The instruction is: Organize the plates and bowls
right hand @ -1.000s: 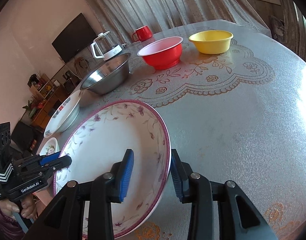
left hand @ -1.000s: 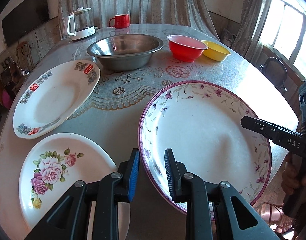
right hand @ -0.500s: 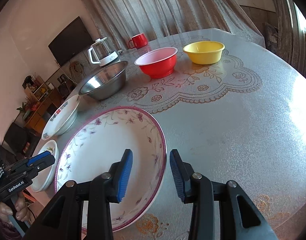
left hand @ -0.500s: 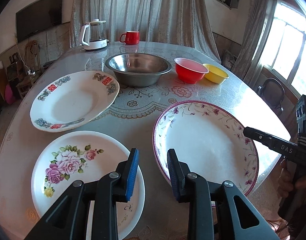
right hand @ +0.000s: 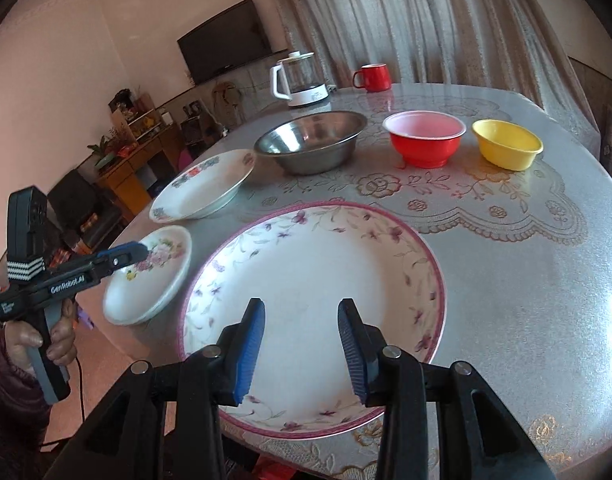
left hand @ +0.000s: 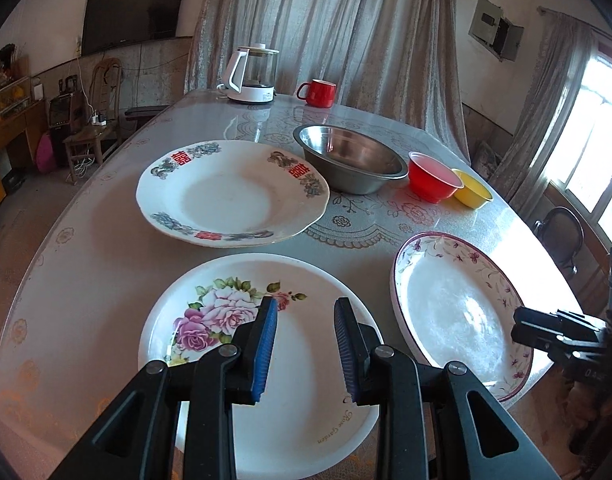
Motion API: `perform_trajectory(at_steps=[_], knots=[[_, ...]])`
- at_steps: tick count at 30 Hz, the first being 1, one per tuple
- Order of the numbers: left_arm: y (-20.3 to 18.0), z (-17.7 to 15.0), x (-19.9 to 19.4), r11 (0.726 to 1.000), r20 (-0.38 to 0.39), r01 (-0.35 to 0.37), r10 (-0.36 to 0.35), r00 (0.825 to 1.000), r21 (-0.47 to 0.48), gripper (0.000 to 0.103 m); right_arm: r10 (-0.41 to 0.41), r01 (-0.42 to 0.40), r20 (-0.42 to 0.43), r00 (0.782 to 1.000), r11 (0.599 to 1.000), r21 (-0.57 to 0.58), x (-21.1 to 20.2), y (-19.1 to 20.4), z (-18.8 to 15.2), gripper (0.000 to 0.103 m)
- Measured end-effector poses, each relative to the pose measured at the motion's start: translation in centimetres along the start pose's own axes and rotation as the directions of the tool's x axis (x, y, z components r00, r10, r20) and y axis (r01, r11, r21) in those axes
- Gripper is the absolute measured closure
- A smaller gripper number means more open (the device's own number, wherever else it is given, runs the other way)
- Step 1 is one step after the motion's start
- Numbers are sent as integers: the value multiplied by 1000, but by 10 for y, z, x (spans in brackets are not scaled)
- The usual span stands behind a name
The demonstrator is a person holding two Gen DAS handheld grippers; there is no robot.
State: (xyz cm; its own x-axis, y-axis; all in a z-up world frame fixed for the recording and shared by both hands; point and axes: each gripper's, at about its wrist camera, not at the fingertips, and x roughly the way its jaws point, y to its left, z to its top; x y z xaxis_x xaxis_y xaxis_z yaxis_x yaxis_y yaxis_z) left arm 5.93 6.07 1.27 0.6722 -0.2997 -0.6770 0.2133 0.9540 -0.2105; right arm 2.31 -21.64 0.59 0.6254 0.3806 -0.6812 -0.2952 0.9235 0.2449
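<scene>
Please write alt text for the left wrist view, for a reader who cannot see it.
The open, empty left gripper hovers over a rose plate on a table. Beyond lie a red-lettered plate, a purple-rimmed plate, steel, red and yellow bowls, a kettle and a mug.

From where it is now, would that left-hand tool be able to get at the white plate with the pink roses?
Probably yes. The left tool hovers right over the white rose-printed plate with its jaws apart and empty. Nothing lies on the plate, and the purple-rimmed floral plate sits clear to one side.
</scene>
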Motion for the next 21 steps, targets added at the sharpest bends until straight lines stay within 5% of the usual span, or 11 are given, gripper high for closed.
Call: perform_trajectory(at_steps=[7,15,21], knots=[[20,2,1,999,5,-31,32,999,-44,73,-76,67,-82,994,993,-102,32,18,-10,65],[56,-6,3,988,-21,-99,97,995,-117,71,-16,8,-113,993,997,-76,48,13,-5,65],[60,-7,-3,989,1,-73,74,997,-129,70,-24,13,-114,993,996,-93,61,21,3,65]])
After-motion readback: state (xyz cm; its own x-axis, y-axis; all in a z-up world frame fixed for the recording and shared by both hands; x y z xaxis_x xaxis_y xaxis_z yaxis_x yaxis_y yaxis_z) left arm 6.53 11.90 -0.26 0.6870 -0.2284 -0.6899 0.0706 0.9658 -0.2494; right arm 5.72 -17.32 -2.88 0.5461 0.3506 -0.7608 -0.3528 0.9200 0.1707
